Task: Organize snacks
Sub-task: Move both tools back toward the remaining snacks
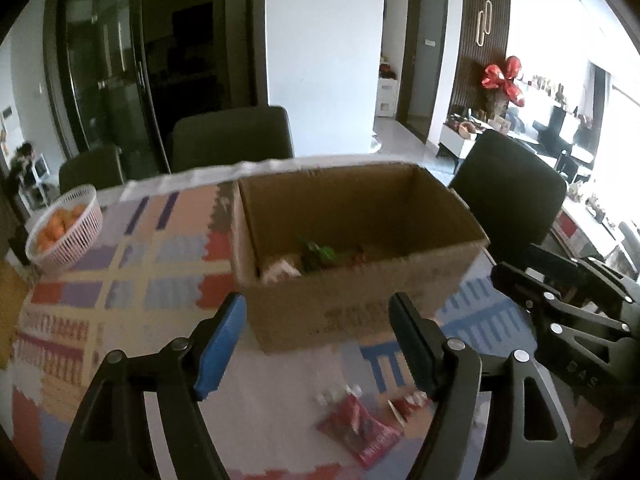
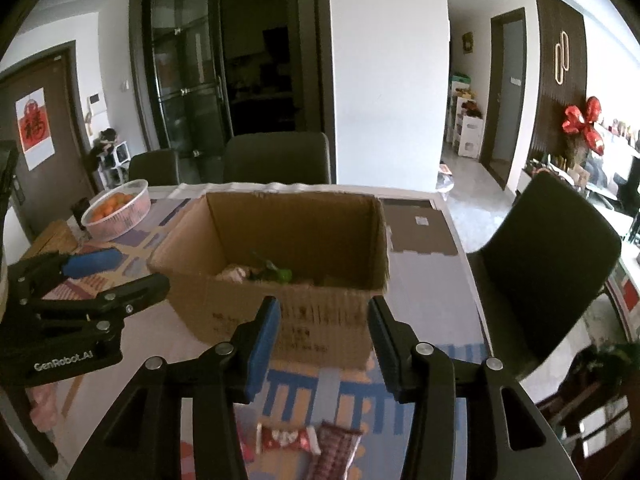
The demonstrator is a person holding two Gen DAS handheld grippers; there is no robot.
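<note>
On the desk (image 2: 432,280), covered with a patchwork-patterned cloth, an open cardboard box (image 2: 280,280) stands upright at the centre of both wrist views. Inside it, on the bottom near the front wall, lie a few snacks: a green packet (image 1: 318,254), a pale pink-white packet (image 1: 280,268) to its 9 o'clock, and something reddish at its 3 o'clock, too blurred to name.

In the left wrist view the left gripper (image 1: 318,344) hangs above the desk with its fingers spread wide and nothing between them; the box front is at its 12 o'clock. Below it, at 6 o'clock, a red snack packet (image 1: 360,436) lies flat on the cloth, with a smaller red-and-white wrapped snack (image 1: 412,402) just beside it at its 2 o'clock.

In the right wrist view the right gripper (image 2: 324,344) is likewise spread and empty, facing the box. At its 6 o'clock, near the bottom edge, lie a red-and-white candy wrapper (image 2: 286,440) and a dark red patterned packet (image 2: 334,452), touching or nearly so.

A white basket of oranges (image 2: 116,210) sits at the box's 10 o'clock, well apart from it. Dark chairs (image 2: 276,158) stand around the desk.
</note>
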